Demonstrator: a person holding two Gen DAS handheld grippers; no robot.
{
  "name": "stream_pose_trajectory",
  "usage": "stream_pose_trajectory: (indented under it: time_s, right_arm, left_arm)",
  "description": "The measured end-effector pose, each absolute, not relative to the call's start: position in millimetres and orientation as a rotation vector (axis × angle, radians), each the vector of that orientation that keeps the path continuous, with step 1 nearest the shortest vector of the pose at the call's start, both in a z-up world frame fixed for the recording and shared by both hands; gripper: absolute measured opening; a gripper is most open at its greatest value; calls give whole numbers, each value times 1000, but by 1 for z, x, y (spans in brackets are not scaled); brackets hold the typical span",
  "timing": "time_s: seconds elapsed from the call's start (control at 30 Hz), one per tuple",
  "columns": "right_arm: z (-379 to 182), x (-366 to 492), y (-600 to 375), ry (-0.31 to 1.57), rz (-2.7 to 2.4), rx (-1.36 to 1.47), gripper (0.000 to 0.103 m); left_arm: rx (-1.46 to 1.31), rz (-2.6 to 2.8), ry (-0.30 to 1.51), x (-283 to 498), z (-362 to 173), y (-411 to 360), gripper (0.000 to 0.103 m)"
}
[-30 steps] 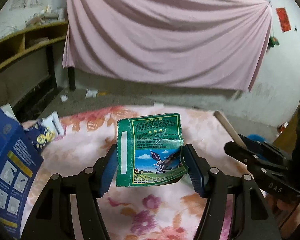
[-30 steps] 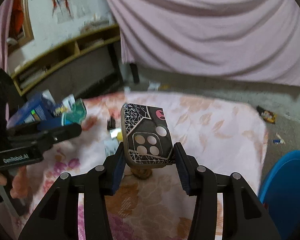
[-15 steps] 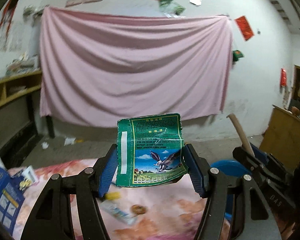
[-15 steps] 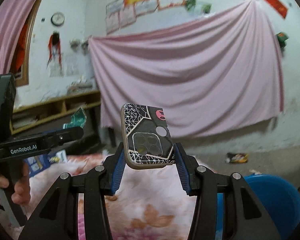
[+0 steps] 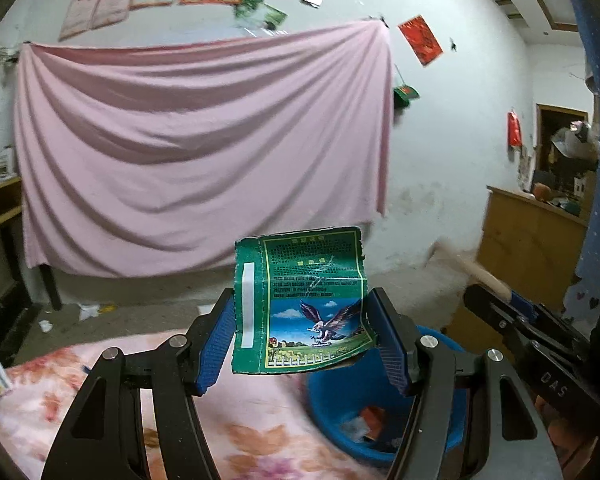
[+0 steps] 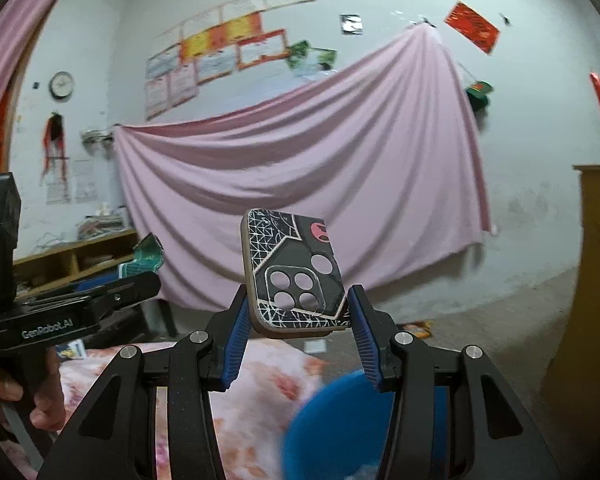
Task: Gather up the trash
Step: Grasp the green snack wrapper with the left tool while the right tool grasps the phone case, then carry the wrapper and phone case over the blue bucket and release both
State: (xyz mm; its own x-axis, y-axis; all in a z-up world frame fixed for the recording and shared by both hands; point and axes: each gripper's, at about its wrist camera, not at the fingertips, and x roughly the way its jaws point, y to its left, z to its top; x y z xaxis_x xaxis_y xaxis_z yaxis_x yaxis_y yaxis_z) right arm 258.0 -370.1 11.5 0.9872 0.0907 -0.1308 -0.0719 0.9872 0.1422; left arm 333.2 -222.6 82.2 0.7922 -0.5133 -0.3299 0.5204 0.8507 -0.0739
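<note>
- The left claw (image 5: 302, 338) is closed on a crumpled green packet (image 5: 302, 300) printed with an eagle; its blue pads (image 5: 216, 350) press the packet's two side edges and the packet stands upright between them.
- The right claw (image 6: 298, 334) grips a dark phone case (image 6: 294, 274) with a white line pattern and round camera holes; the case stands upright, clamped at its lower edges between the blue pads (image 6: 236, 340).
- A blue tub (image 5: 374, 412) sits low in the left view, below and to the right of the packet, with a few scraps of trash (image 5: 366, 424) lying inside it.
- In the right view the same tub shows as a blurred blue rim (image 6: 336, 420) beneath the claw, just right of the case.
- A floral pink cloth (image 5: 236, 412) covers the surface next to the tub; whether it is a bed or a table cannot be told.
- Each claw shows at the edge of the other's view: the right one at the right side of the left view, the left one, with the green packet poking up, at the left side of the right view.
- A pink sheet (image 5: 204, 152) hangs across the back wall, with posters (image 6: 220, 56) pinned above it.
</note>
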Motion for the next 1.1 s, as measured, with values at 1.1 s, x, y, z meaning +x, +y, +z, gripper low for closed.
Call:
stream_pose_trajectory:
  time_s: [1.1]
  right_arm:
    - [-17,258,-450,362,-103,311,45]
  left_arm:
    - [-5,-606,705,361,28,-307,63]
